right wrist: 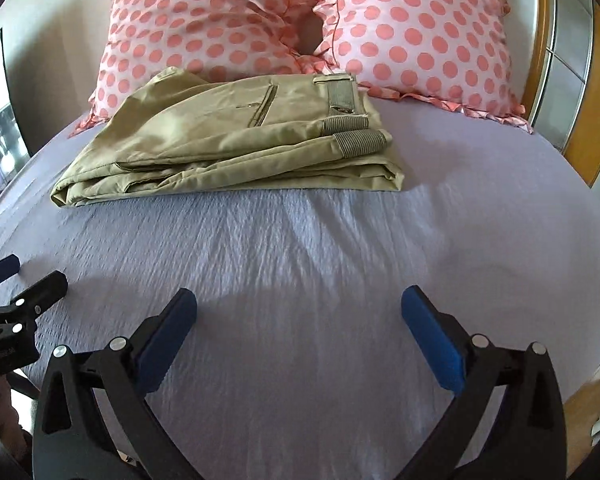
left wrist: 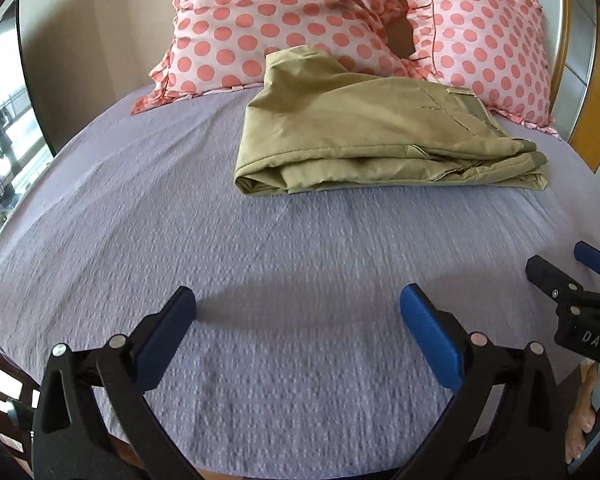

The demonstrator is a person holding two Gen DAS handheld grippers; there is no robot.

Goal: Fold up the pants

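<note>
Pants [left wrist: 380, 136] lie folded in a tan stack on the purple bed sheet [left wrist: 260, 264] near two spotted pillows [left wrist: 268, 20], well ahead of the left gripper [left wrist: 298, 308] and right gripper [right wrist: 299, 308], both with jaws wide apart, holding nothing.

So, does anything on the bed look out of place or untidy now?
Nothing serious. The pants lie folded on the sheet, but their far corner rides up against the left pillow, and the layers at the near edge are not flush. Both grippers, left and right, are open and clear of them.
</note>
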